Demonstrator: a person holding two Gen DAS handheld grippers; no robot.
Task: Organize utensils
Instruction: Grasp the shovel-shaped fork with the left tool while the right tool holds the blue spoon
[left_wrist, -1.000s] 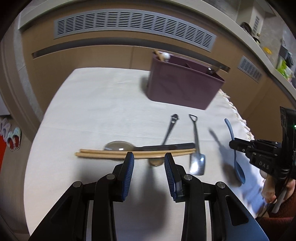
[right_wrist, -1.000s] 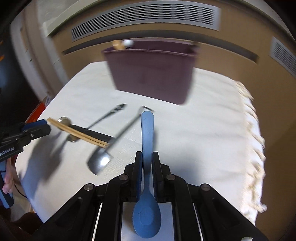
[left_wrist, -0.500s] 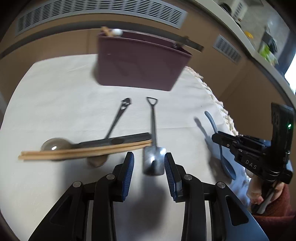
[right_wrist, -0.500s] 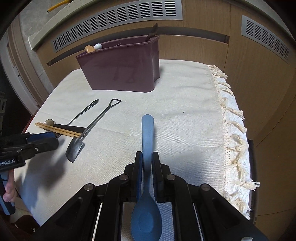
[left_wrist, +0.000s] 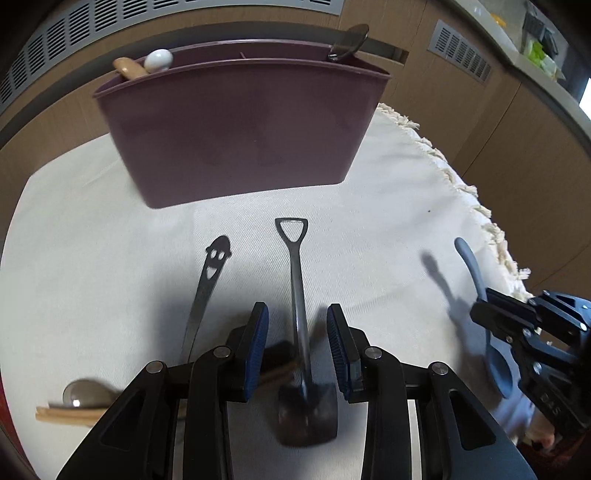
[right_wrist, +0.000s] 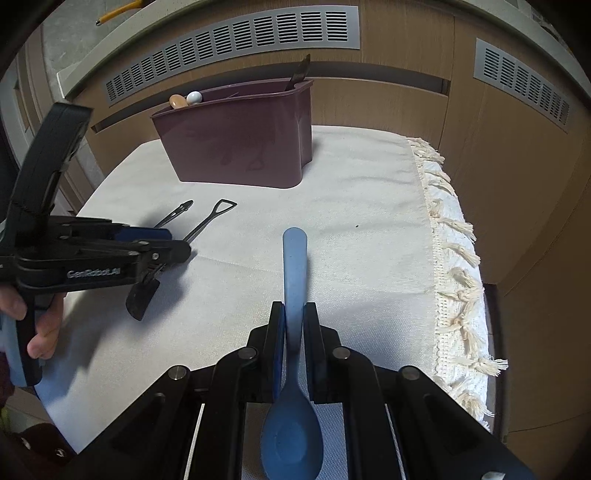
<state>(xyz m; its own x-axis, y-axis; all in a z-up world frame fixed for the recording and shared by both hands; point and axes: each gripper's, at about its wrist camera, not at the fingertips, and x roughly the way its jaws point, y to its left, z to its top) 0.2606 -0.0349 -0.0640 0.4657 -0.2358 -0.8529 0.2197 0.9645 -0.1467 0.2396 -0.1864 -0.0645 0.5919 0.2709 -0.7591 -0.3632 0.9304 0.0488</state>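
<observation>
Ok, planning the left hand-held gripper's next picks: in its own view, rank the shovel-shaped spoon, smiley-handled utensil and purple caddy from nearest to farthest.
1. Shovel-shaped spoon: between the open fingers of the left hand-held gripper.
2. Smiley-handled utensil: just left of the fingers.
3. Purple caddy: far end of the cloth, straight ahead.

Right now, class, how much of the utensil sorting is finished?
Done: a few handles already stand in the maroon caddy. In hand: the right gripper clamps the blue spoon; the left gripper, open, straddles the shovel spoon. Left: smiley-handled utensil, chopsticks.
</observation>
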